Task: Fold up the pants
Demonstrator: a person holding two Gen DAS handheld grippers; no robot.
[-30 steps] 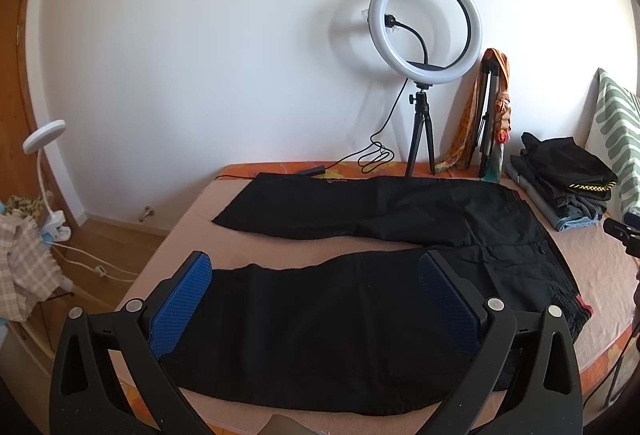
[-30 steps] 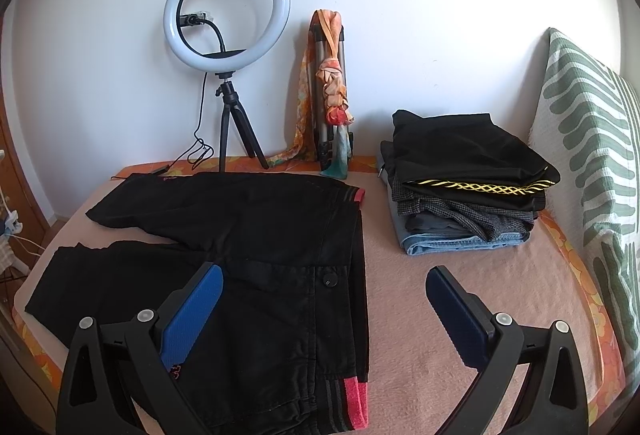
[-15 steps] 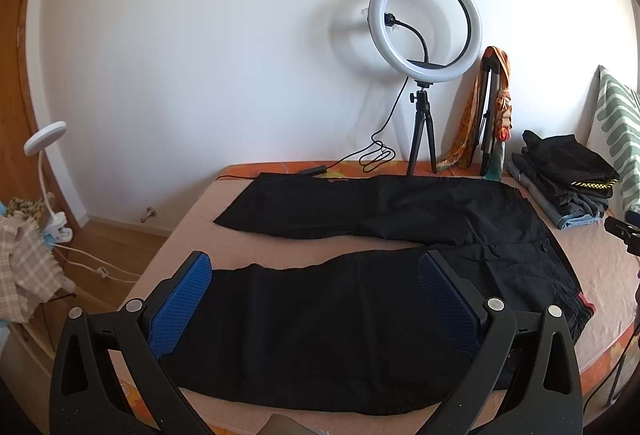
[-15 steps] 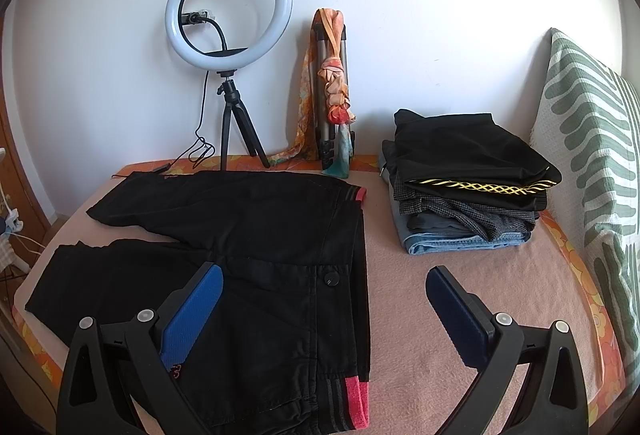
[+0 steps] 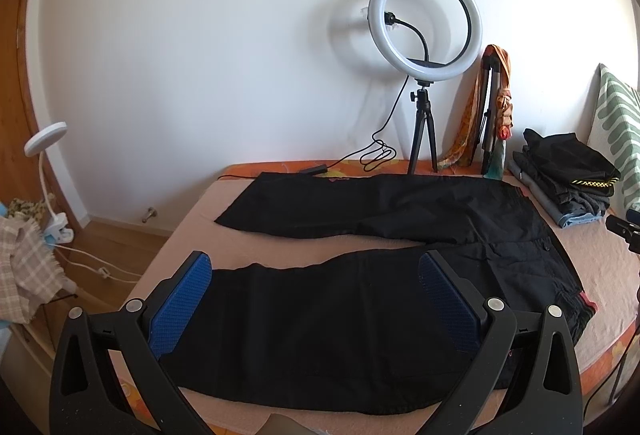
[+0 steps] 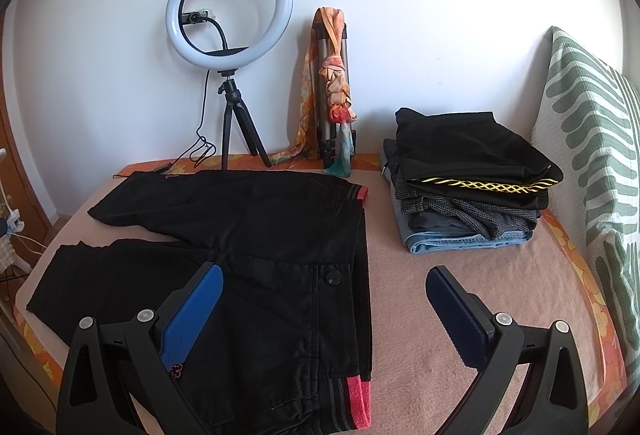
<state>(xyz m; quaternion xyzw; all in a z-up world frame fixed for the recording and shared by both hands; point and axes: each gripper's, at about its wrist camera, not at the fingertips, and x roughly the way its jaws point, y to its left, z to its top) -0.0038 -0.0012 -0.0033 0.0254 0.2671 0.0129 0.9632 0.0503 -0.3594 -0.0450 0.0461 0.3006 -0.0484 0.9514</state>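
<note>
On the bed (image 6: 460, 267), in front of the ring light (image 6: 229, 3): black pants (image 6: 256, 235), spread flat and unfolded, both legs running away from the red-trimmed waistband, splayed apart so each can be reached singly. Left hand-held gripper (image 5: 314, 305): jaws wide apart, hovering over the near leg, holding nothing. Right hand-held gripper (image 6: 324, 309): jaws wide apart, above the waistband end, holding nothing. Beside the waistband, away from the light: stack of folded clothes (image 6: 468, 187), probably kept apart to leave folding room. Judged status: first fold not yet begun.
</note>
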